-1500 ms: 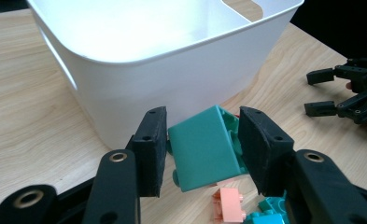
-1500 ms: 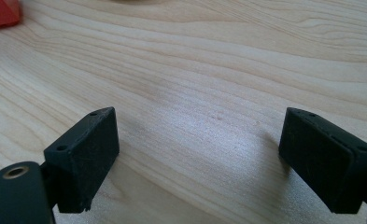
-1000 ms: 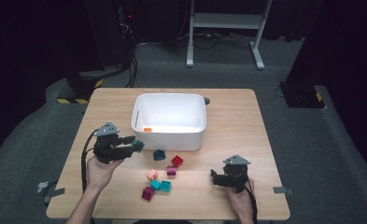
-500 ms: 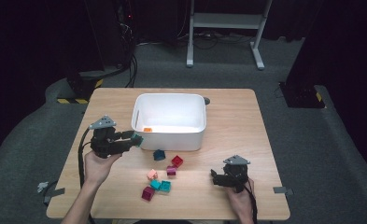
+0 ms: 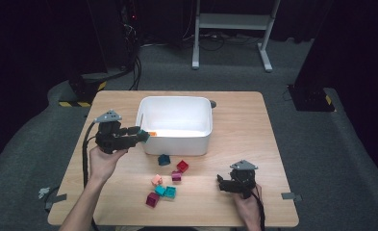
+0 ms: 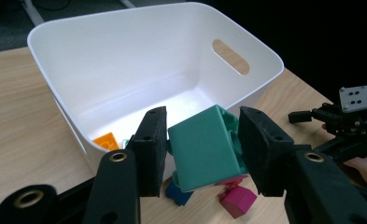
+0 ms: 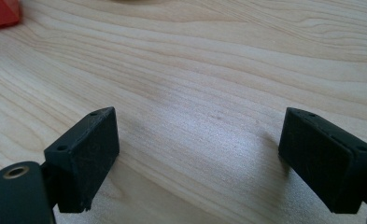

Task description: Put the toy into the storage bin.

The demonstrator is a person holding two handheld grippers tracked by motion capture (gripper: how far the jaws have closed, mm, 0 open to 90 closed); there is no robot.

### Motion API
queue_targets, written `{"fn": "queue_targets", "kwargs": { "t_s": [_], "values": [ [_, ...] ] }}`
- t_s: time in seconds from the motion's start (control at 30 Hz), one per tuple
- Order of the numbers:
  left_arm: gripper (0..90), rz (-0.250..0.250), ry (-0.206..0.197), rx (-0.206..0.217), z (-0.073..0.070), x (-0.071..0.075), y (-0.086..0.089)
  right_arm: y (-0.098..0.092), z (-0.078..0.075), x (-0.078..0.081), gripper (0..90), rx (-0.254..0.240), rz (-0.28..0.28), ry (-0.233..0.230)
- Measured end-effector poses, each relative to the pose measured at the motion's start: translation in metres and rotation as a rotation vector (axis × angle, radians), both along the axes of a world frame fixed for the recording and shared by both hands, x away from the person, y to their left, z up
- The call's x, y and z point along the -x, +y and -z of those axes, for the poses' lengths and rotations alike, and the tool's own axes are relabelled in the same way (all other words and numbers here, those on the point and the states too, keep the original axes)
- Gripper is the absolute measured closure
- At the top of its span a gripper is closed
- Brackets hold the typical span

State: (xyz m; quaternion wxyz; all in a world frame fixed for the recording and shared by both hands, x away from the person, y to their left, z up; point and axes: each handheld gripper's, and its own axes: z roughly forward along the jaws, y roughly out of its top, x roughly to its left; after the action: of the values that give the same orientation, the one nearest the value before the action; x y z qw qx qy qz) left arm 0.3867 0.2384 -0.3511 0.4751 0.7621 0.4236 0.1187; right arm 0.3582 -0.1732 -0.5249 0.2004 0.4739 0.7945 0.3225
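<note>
Over bin (image 6: 246, 42) rim, L gripper (image 6: 202, 140) w/ teal block (image 6: 204, 147)

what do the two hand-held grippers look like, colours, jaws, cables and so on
Both are black. The left hand-held gripper and the right hand-held gripper each carry a grey three-cornered plate with small holes on top. Their jaws are flat, rectangular black blocks on arms with brass-coloured rivets. A black cable trails from the left one. The person's forearms are bare, with no sleeves in sight.

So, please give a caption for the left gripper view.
Left gripper holds a green block at the near rim of the white bin.
</note>
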Motion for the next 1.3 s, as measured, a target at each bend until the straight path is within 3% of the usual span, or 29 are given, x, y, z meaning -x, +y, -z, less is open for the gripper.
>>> {"fn": "queue_targets", "kwargs": {
  "t_s": [0.43, 0.6, 0.7, 1.0, 1.3],
  "values": [
    [53.1, -0.005, -0.01, -0.017, -0.012, -0.022, -0.007, 0.0, 0.0, 0.0, 11.9, 0.0, 0.0, -0.001],
    [53.1, -0.015, -0.005, -0.006, -0.012, -0.031, -0.009, 0.0, 0.0, 0.0, 11.9, 0.0, 0.0, 0.0],
    [53.1, -0.021, -0.012, -0.032, -0.012, -0.035, -0.012, 0.0, 0.0, 0.0, 11.9, -0.001, -0.001, -0.001],
    [53.0, -0.053, 0.003, -0.024, -0.01, -0.052, -0.013, 0.0, 0.0, 0.0, 11.9, 0.0, -0.001, 0.0],
    [53.0, -0.074, 0.009, -0.049, -0.005, -0.068, -0.02, 0.0, 0.0, 0.0, 11.9, -0.001, 0.0, 0.0]
  ]
}}
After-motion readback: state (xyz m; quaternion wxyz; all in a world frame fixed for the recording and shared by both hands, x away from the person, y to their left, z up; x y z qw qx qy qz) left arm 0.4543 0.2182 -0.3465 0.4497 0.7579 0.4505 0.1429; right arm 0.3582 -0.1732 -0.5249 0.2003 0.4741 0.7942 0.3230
